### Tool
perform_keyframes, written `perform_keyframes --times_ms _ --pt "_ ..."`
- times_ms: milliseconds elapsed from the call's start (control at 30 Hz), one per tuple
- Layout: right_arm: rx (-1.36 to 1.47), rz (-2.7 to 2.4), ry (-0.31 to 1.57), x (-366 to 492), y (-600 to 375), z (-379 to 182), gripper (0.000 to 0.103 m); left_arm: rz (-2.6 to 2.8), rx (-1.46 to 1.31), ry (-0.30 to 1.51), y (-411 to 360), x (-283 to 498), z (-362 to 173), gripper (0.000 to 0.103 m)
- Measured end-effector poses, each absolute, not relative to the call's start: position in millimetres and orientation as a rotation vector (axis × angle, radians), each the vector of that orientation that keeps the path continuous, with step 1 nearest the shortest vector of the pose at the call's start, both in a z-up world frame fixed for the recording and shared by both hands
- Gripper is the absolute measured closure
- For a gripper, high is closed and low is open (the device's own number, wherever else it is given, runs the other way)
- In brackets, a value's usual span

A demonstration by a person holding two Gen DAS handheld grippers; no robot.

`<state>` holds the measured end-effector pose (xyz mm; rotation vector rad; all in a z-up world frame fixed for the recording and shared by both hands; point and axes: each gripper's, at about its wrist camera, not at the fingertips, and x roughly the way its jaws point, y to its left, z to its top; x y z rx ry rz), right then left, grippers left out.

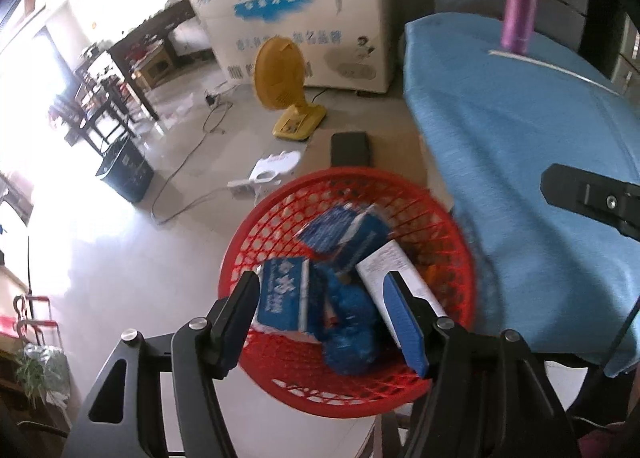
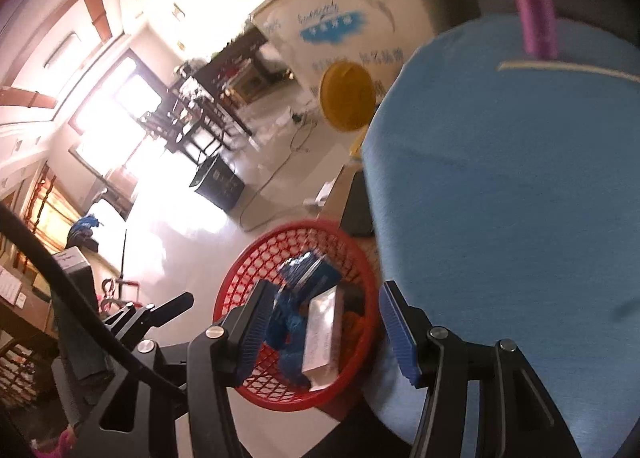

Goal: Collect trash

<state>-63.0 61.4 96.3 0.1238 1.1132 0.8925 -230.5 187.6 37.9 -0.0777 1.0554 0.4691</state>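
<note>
Both the left gripper and the right gripper hang with jaws apart and empty above the red basket beside the blue worktop — already holding cartons — so clear its rim before reaching again.

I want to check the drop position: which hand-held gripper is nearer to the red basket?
Left. The left hand-held gripper hangs open directly over the red basket; the right hand-held gripper, also open, sits farther back, toward the blue-covered table.
</note>
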Motion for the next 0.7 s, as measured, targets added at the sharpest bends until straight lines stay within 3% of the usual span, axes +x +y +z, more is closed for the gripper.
perform_keyframes --times_ms 533,600,633,700 --pt "0.196 0.572 0.776 -62.3 -111.7 189.3 0.041 0.259 0.116 0.845 45.5 -186.2 134.4 0.037" --pt "0.181 0.512 0.741 -64.8 -136.2 200.7 0.041 0.218 0.12 0.815 26.1 -179.9 148.3 0.03" --pt "0.173 0.486 0.728 -65.7 -145.9 204.7 0.041 0.203 0.124 0.796 16.5 -177.8 154.9 0.019" --pt "0.152 0.423 0.704 -69.3 -167.2 216.0 0.041 0.189 0.141 0.752 1.2 -175.0 166.8 0.016"
